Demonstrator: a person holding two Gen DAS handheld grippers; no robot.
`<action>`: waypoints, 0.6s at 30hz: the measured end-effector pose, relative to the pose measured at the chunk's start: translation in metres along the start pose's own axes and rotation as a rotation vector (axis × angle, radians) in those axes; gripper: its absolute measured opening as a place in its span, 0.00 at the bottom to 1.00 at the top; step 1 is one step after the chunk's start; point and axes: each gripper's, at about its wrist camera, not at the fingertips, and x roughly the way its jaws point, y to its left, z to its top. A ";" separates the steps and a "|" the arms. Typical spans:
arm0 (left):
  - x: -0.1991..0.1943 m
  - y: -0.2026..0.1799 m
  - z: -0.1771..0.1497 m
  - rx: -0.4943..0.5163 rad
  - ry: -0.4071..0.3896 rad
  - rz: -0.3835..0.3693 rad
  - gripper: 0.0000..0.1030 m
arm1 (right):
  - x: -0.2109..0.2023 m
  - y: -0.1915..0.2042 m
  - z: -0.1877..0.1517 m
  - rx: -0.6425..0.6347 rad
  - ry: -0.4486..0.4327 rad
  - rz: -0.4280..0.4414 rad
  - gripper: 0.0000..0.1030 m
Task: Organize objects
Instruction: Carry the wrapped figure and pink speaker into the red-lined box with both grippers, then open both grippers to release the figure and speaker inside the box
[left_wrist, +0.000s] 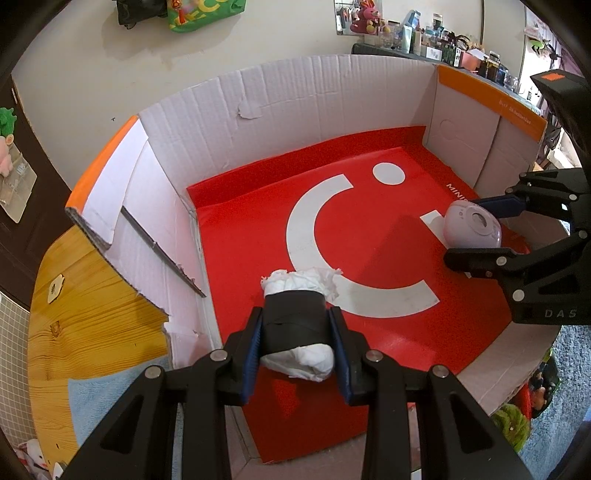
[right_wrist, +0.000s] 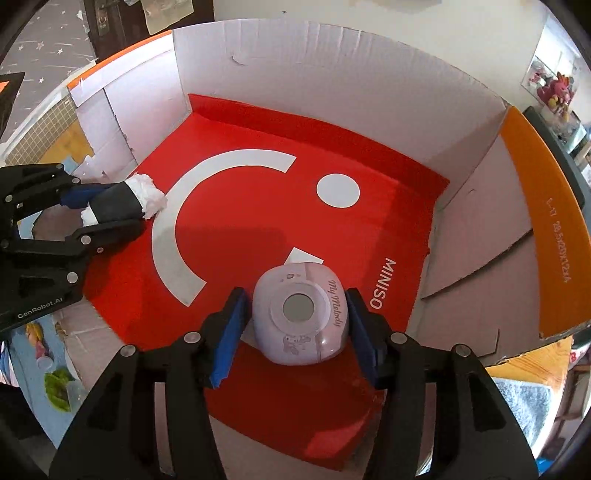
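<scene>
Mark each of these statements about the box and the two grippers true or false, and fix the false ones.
1. The left gripper is shut on a black-wrapped white bundle. True.
2. The right gripper is squeezing the lilac gadget. False: there are gaps at both pads, and the gadget rests on the red sheet.
3. The red sheet is blank. False: it has white shapes and lettering.
4. The cardboard box has orange edges. True.

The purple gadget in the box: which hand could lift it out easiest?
Probably the right. The right tool already straddles the purple gadget, its pads just off the sides. The left tool is busy, shut on the black-wrapped tissue bundle.
</scene>
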 end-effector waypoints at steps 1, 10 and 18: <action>-0.001 0.000 0.000 0.000 -0.001 -0.001 0.35 | -0.002 -0.001 -0.001 -0.001 0.000 0.001 0.52; -0.004 -0.002 0.000 -0.005 -0.007 -0.017 0.43 | -0.026 -0.008 -0.015 -0.019 -0.007 -0.002 0.64; -0.007 -0.007 0.002 -0.009 -0.011 -0.028 0.49 | -0.048 -0.020 -0.028 -0.017 -0.010 0.000 0.64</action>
